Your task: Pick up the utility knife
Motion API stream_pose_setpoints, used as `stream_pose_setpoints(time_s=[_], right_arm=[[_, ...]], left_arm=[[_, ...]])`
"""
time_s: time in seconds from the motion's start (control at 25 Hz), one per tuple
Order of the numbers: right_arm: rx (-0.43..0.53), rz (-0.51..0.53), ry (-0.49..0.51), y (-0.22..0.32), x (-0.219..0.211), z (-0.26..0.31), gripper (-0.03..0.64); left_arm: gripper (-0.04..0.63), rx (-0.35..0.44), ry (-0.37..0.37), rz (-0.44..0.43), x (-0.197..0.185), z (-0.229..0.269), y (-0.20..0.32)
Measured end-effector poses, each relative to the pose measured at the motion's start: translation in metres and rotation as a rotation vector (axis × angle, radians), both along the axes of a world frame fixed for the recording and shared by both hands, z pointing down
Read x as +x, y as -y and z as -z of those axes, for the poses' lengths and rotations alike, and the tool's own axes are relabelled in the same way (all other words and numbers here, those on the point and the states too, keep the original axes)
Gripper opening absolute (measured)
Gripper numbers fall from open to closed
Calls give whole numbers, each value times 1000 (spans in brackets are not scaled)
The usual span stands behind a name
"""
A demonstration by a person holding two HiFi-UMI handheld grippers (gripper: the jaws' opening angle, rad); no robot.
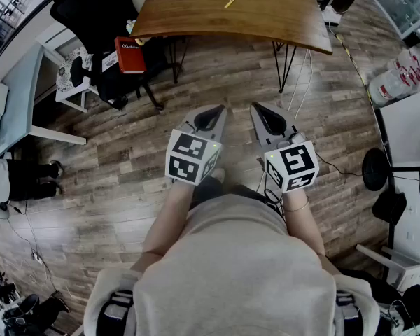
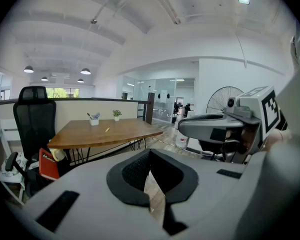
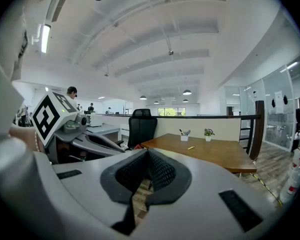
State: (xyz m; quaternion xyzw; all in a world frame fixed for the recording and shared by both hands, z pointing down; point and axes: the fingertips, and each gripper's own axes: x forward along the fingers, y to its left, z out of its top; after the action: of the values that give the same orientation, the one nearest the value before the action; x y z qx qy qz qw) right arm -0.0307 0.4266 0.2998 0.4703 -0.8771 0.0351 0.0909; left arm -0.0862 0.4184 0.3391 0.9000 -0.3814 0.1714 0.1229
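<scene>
Utility knife (a thin yellow sliver) is seen slanted on the wooden counter, well ahead of both tongs. The left tongs and right tongs are held shut and empty, neither clearly nearer.

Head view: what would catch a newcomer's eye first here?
Centre frame, the left gripper and right gripper hang side by side over the wood floor, both shut and empty. Ahead, at the top, a small yellow utility knife lies on the wooden table; a red book sits by its left end.

The utility knife, seemingly slim and yellow, lies on the table.
</scene>
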Motion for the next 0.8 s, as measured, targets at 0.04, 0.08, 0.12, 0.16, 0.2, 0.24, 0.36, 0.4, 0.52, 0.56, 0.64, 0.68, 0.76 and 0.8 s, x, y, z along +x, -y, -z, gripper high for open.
stream_pose_setpoints(time_s=[0.04,0.08,0.12,0.16,0.2,0.24,0.36,0.4,0.52,0.56,0.64,0.68,0.76,0.8], right_arm=[[-1,-3,-2,0,-1,0,11],[-3,-6,-3,0,-1,0,11],[-3,-10,-4,-1,-1,0,12],[-3,-14,-4,-1,-2,0,11],[-2,-18,-4,-1,-2,0,11],[-2,-21,-3,-2,-2,-1,11],[4,-28,-2,-3,-5,0,11],[6,-31,-2,-3,-5,1,11],[7,-36,-1,-3,-7,2,12],[5,-33,-1,-4,-8,2,11],[4,-24,6,-6,-11,2,11],[5,-20,15,-6,-13,3,11],[7,-8,38,-6,-18,4,12],[8,1,46,-6,-21,5,12]], left_arm=[[5,0,3,-2,0,1,0],[5,0,5,-3,-1,1,0],[5,1,7,-5,-1,2,0],[5,2,8,-8,-1,2,0],[5,4,8,-11,-1,3,-1],[5,7,8,-16,-1,3,-1],[5,13,5,-31,-1,3,-3],[5,15,5,-36,-1,4,-2],[5,21,3,-51,-1,7,-2],[5,22,2,-54,-2,7,-2],[5,23,4,-58,-4,7,-3],[5,22,7,-58,-5,7,-2],[5,21,7,-60,-8,6,-1],[5,20,-2,-62,-9,6,0]])
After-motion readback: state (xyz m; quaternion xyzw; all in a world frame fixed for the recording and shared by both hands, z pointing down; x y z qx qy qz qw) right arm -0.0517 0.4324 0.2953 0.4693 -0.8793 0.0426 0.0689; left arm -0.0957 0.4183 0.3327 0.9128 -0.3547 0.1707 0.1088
